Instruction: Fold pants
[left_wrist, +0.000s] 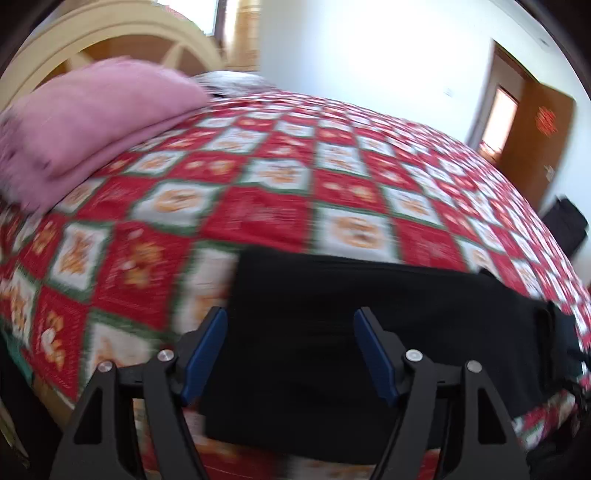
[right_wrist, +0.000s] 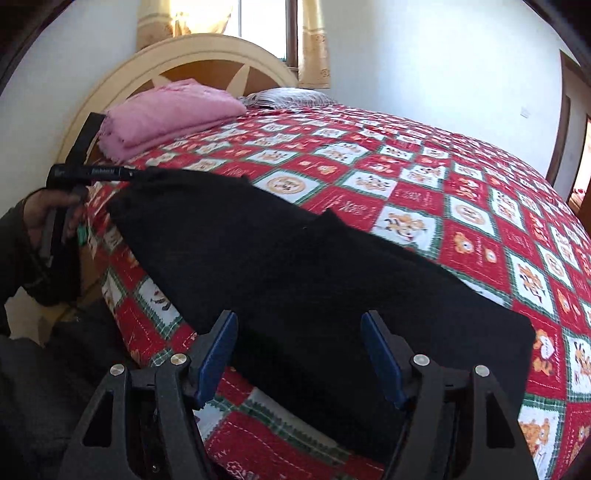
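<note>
Pants (right_wrist: 295, 266) lie flat along the bed (right_wrist: 461, 206) edge, soft, limp, light. Your left tongs (left_wrist: 290, 350) and right tongs (right_wrist: 299, 354) gape wide, empty; pinch an end edge.

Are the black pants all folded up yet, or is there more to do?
Partly. The black pants lie on the quilt as one long flat strip, so they look folded lengthwise already. Nothing is in hand: the left gripper and right gripper are both open above the cloth. Folding the strip shorter looks left.
</note>
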